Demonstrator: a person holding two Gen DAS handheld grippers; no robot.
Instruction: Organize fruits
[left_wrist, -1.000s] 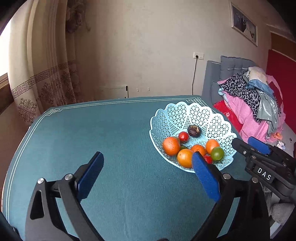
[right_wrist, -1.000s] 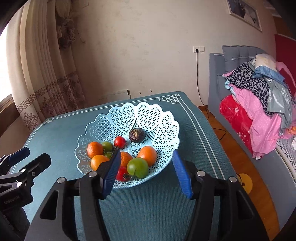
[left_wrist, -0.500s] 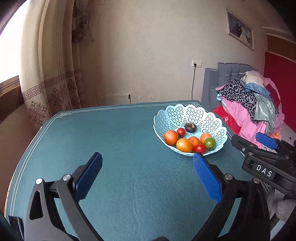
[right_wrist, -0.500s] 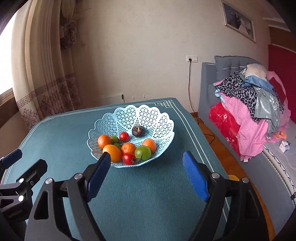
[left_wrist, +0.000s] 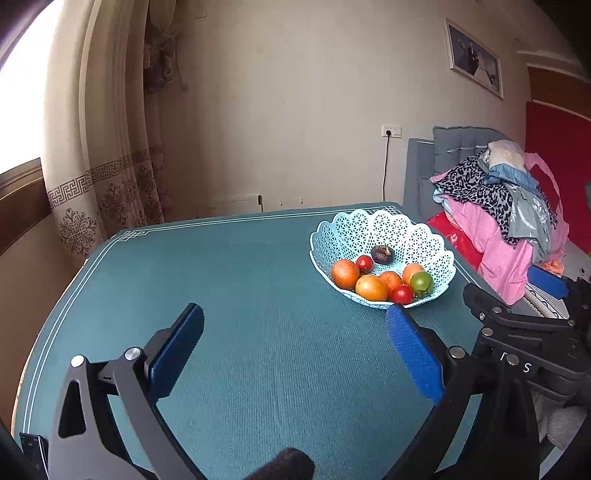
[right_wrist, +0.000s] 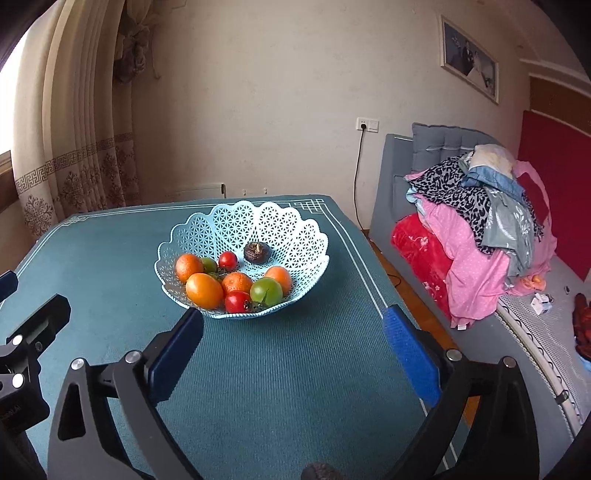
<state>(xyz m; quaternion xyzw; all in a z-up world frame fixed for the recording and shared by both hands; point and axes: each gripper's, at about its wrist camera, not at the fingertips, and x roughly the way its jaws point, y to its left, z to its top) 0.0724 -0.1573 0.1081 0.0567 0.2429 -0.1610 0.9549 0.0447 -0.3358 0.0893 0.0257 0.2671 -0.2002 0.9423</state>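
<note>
The pale blue lattice basket (right_wrist: 255, 225) stands on the teal table (right_wrist: 295, 369) near its far right corner, and all the fruit lies inside it: oranges, two red tomatoes, a green tomato (right_wrist: 266, 291) at the near rim and a dark wrinkled fruit (right_wrist: 257, 253) alone toward the back. A second ago the right gripper (right_wrist: 291, 336) hung right over the near rim with its blue pads half closed; now it sits back from the basket, its jaws opening wide with nothing between them, only bare cloth. The left gripper (left_wrist: 295, 343) has likewise drawn away, so the basket looks smaller and farther off in its view; its jaws stand wide apart and empty above the table, as before
</note>
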